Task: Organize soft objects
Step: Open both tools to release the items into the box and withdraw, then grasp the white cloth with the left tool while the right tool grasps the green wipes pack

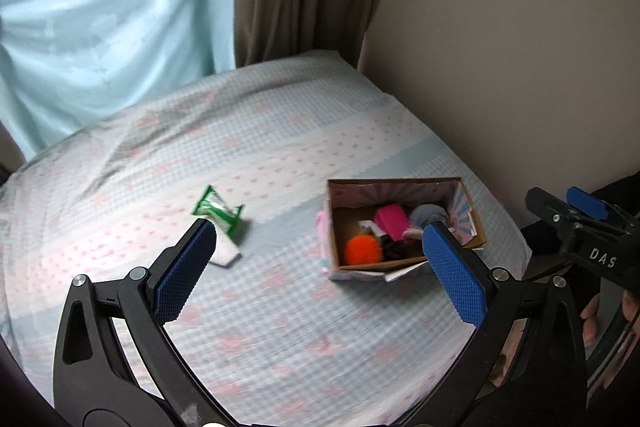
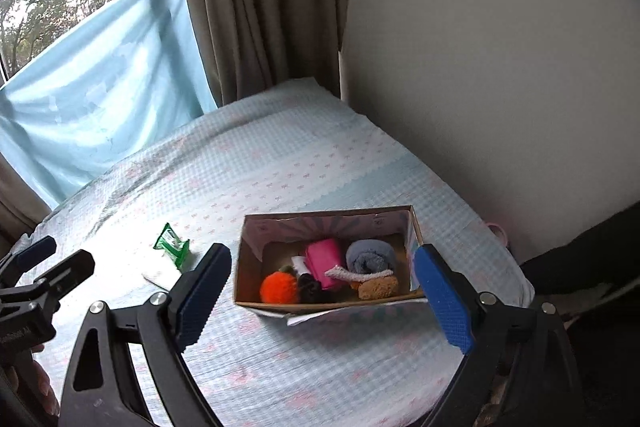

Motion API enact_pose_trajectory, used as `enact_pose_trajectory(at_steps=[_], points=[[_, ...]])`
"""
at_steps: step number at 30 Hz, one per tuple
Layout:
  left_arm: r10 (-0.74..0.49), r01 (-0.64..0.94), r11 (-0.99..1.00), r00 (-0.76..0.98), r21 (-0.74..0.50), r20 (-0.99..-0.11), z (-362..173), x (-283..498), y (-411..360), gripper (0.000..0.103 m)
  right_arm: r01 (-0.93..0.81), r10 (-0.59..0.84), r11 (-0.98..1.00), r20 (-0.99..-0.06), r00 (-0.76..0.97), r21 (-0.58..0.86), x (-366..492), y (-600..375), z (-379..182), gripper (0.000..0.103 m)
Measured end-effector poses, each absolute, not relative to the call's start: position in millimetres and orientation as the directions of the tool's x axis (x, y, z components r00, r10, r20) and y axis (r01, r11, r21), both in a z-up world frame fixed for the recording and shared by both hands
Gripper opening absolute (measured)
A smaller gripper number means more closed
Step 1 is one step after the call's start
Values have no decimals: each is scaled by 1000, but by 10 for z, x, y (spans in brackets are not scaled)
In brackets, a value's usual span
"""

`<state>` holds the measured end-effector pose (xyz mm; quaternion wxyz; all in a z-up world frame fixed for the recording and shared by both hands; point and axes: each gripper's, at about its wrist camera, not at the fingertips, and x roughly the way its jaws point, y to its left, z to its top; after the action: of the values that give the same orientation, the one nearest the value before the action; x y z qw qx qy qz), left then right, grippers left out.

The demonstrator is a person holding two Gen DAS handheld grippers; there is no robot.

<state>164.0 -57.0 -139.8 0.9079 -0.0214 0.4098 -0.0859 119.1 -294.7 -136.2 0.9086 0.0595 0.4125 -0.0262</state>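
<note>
A cardboard box [image 2: 414, 227] [image 1: 332, 223] sits on the bed with soft things inside: an orange pom-pom [image 2: 279, 287] [image 1: 362, 250], a pink folded cloth [image 2: 325, 259] [image 1: 394, 221], a rolled grey-blue towel [image 2: 370, 255] [image 1: 428, 214], a black scrunchie [image 2: 310, 287] and a tan sponge [image 2: 378, 287]. A green tissue packet [image 1: 218, 213] [image 2: 172, 245] lies left of the box beside a white cloth [image 1: 226, 254] [image 2: 160, 273]. My left gripper [image 1: 320, 263] hangs open and empty above the bed. My right gripper [image 2: 320, 297] is open and empty too, held above the box.
The bed [image 1: 280, 155] with its pale checked sheet fills both views, and its right edge runs along a beige wall [image 2: 480, 47]. Brown curtains [image 2: 256, 7] and a light blue cloth [image 1: 112, 39] hang behind it. Dark items lie on the floor at right.
</note>
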Motion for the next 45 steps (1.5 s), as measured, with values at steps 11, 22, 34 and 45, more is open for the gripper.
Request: enact_pose_trajectory(at_steps=[11, 22, 34, 45], points=[[-120, 105, 992, 687, -66, -716, -1326, 1248, 354, 103, 145, -52, 987, -730, 682, 65, 751, -2316, -1163, 91], [-86, 46, 996, 650, -74, -755, -1723, 1407, 1052, 103, 12, 51, 996, -716, 696, 83, 1123, -1577, -1285, 91], [-112, 7, 992, 521, -127, -847, -2942, 2151, 1396, 102, -241, 249, 962, -771, 587, 127, 2306, -766, -2200, 91], [-133, 115, 989, 456, -90, -880, -4129, 2782, 1254, 102, -457, 326, 881, -855, 403, 121, 3288, -216, -3500, 91]])
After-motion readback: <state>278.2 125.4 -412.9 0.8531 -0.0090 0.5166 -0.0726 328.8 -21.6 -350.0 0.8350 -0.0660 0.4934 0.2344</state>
